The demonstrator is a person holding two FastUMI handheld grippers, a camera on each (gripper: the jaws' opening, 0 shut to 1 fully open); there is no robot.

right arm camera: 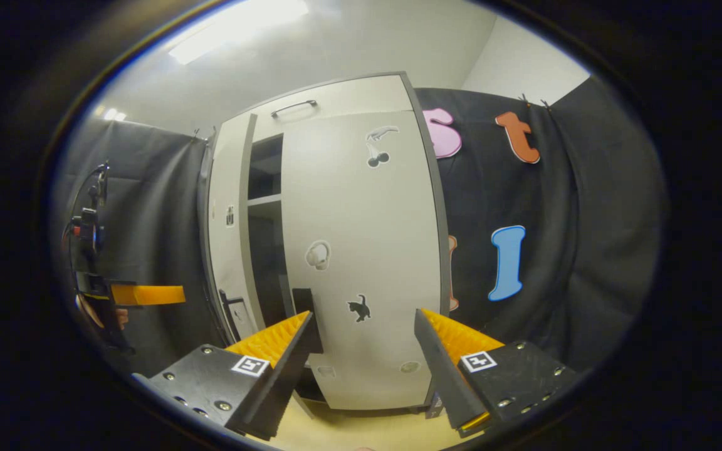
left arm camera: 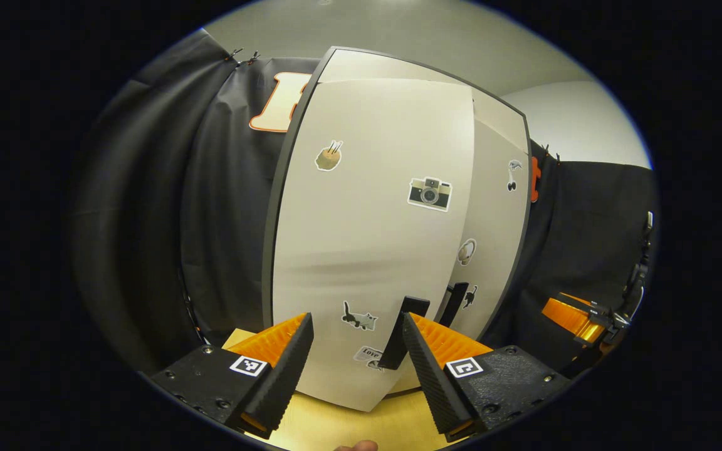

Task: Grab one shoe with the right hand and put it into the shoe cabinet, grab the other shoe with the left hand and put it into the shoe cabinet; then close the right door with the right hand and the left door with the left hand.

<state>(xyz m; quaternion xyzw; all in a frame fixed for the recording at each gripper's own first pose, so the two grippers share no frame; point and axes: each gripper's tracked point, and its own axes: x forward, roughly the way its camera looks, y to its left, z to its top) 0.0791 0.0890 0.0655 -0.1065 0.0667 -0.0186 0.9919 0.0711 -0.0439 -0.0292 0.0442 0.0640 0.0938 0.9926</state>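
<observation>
In the left gripper view, black booth cloth point(left arm camera: 210, 207) hangs from nine to eleven o'clock, and the left gripper point(left arm camera: 358, 363) sits at six o'clock with its two fingers spread wide and nothing between them, above a pale wooden surface point(left arm camera: 348, 426). Straight ahead, filling the centre, stands the tall pale shoe cabinet point(left arm camera: 398, 81); its left door point(left arm camera: 373, 219) is swung partly out toward the camera and carries a camera sticker point(left arm camera: 430, 193) near the middle and a cat sticker point(left arm camera: 359, 317) low down. A dark upright handle point(left arm camera: 402, 335) on that door rises just beside the gripper's finger at five o'clock. To the right of this door is the right door point(left arm camera: 492, 207), with its own dark handle point(left arm camera: 455, 302). At four o'clock, well apart, the other gripper point(left arm camera: 577, 319) shows against the cloth. In the right gripper view, a far-off gripper point(right arm camera: 141, 294) appears at nine o'clock. Next comes the cabinet's left door point(right arm camera: 226, 207), ajar, with a dark gap point(right arm camera: 266, 219) showing a shelf point(right arm camera: 265, 200) inside; no shoe can be made out there. The right door point(right arm camera: 361, 250) lies closed, or very nearly so, bearing a black cat sticker point(right arm camera: 359, 308). The right gripper point(right arm camera: 364, 366) at six o'clock is open wide, empty.
</observation>
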